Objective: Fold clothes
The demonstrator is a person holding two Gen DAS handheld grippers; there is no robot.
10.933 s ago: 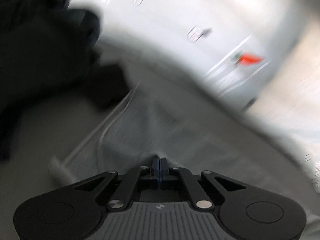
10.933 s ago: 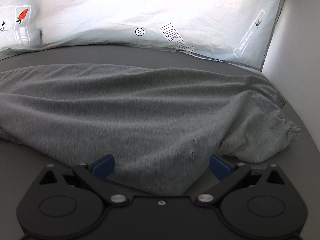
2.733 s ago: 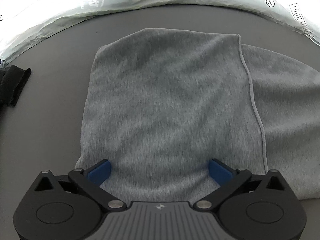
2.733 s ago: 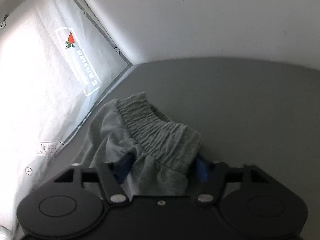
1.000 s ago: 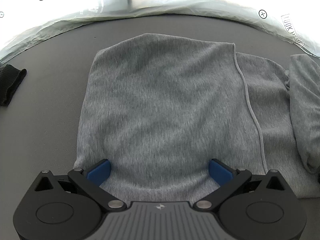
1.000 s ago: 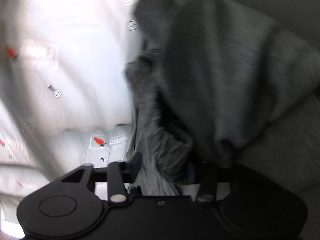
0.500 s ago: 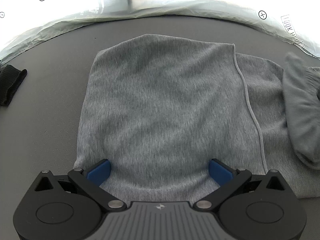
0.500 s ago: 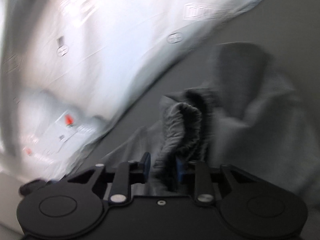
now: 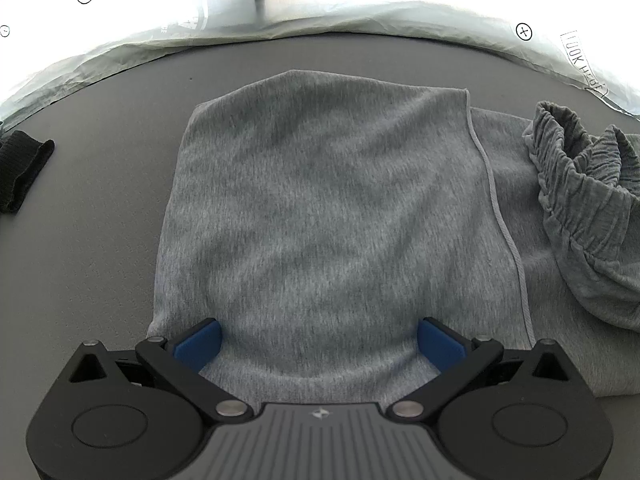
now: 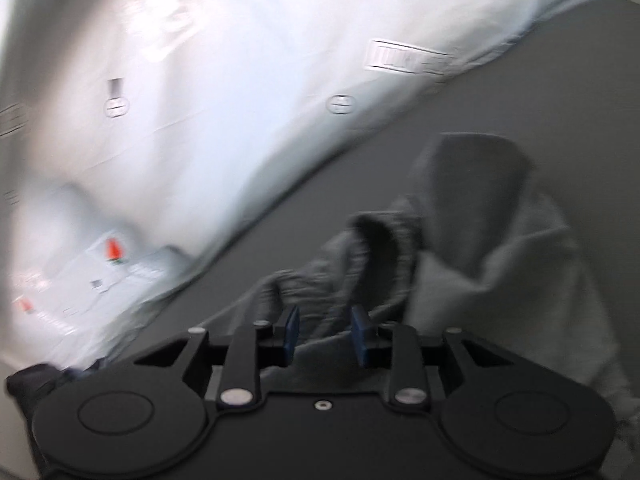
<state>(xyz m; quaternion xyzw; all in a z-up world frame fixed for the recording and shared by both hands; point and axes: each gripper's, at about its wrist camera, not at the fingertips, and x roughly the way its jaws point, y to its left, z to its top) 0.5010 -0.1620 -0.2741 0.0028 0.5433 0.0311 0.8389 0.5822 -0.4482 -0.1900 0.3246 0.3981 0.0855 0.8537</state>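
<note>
Showing only from the left wrist, black cloth (image 9: 20, 172) beside grey garment (image 9: 320, 216).

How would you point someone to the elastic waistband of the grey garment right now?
Start at the dark grey table and the folded grey garment spread across it. Follow it to its right end in the left wrist view: the waistband is the raised, puckered, ribbed band there, unlike the smooth flat fabric beside it.

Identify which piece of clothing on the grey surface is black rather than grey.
The small black garment at the far left edge; the folded grey garment is mid-grey.
</note>
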